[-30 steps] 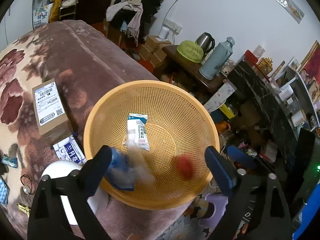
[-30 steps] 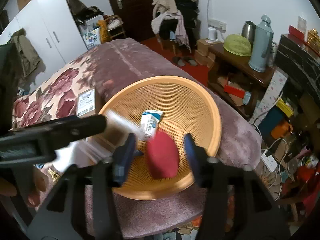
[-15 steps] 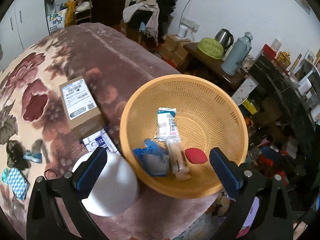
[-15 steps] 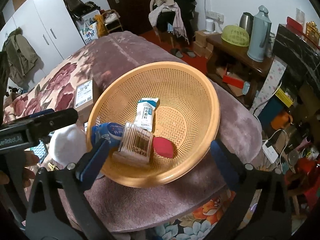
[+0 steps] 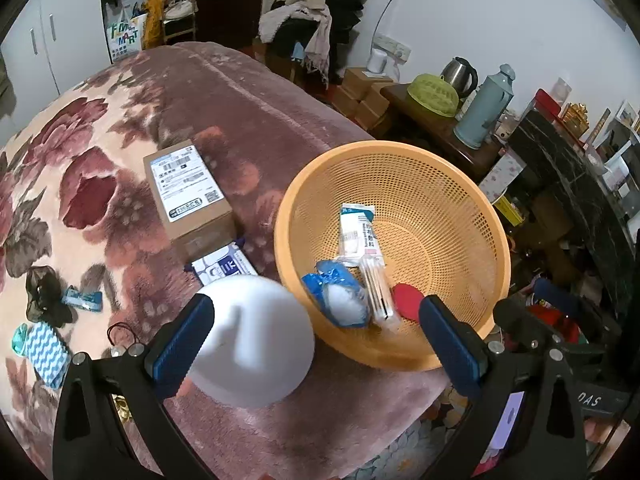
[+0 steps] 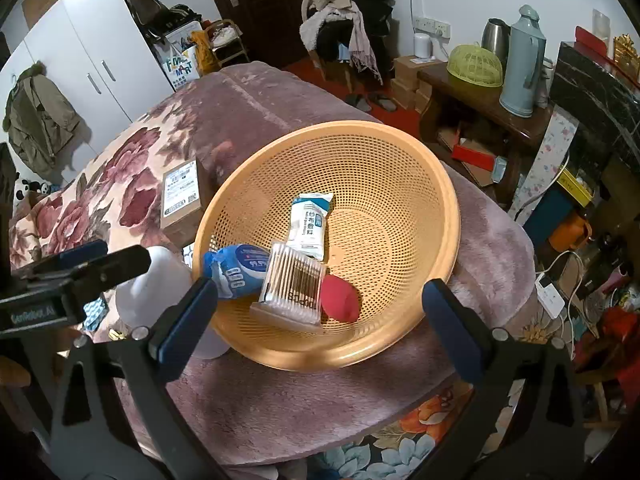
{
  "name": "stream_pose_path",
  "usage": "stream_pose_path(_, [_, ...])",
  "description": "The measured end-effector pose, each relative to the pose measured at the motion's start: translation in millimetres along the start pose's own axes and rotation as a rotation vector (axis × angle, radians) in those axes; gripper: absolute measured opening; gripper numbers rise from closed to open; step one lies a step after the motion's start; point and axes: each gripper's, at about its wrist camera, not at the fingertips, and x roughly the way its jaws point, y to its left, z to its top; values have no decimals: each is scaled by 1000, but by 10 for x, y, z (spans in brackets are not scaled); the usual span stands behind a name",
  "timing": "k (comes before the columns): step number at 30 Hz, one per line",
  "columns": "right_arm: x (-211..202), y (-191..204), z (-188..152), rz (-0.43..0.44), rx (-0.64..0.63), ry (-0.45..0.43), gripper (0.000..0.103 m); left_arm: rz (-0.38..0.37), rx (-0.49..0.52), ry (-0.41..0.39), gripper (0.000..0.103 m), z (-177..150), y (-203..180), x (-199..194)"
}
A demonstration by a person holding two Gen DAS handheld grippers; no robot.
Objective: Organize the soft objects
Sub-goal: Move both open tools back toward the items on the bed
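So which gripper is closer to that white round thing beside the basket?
Left. The left gripper straddles the white dome; the right gripper hovers over the basket.

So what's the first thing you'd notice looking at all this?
The big round orange plastic basket on the flowery blanket, holding a red oval sponge, a clear cotton-swab box and a blue packet. Beside it, left, sits a smooth white dome.

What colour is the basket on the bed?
Light orange, with a perforated mesh wall. The basket shows best in the right wrist view.
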Motion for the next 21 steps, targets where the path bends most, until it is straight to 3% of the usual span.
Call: stream_pose_path(21, [-91,484,-19,11,-64,-11,103,4,-64,-27,102,-224,435,-266])
